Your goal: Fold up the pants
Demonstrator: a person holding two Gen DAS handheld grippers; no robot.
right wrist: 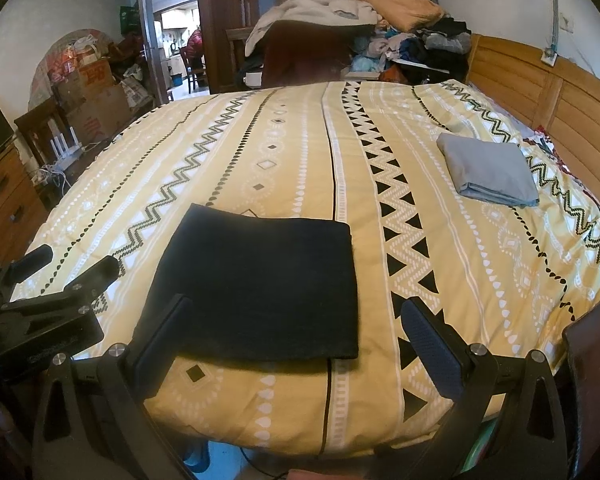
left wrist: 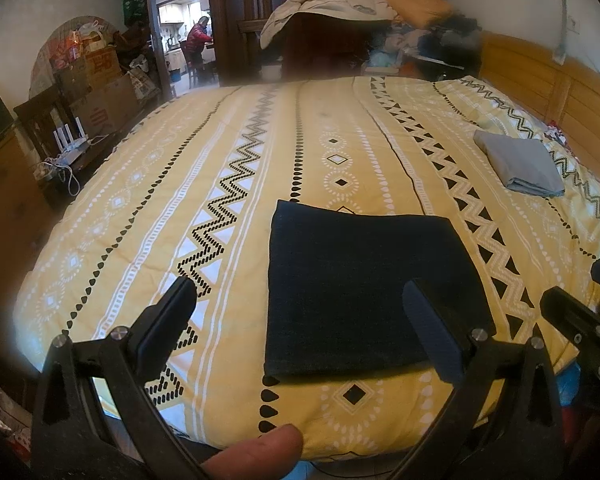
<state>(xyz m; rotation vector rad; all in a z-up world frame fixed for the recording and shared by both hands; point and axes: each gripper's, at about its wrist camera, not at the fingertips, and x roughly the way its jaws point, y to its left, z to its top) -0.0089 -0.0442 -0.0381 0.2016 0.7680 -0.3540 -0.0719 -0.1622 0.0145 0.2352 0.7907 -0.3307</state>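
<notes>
Near the bed's (left wrist: 260,152) front edge lie the dark pants (left wrist: 364,292), folded square. Soft, limp, moderately heavy; grip at corners. Left gripper (left wrist: 304,320) and right gripper (right wrist: 296,328) gape wide, empty.

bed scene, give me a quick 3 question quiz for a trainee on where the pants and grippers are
1. True or false: the dark pants lie folded flat on the bedspread.
2. What is the left gripper holding? A) the pants B) a pillow C) nothing
3. Fill in: the right gripper has its jaws ____.

Key: 1 true. 2 C, both grippers are empty. 3 open. The grey folded cloth lies apart, nearer the headboard.
</notes>
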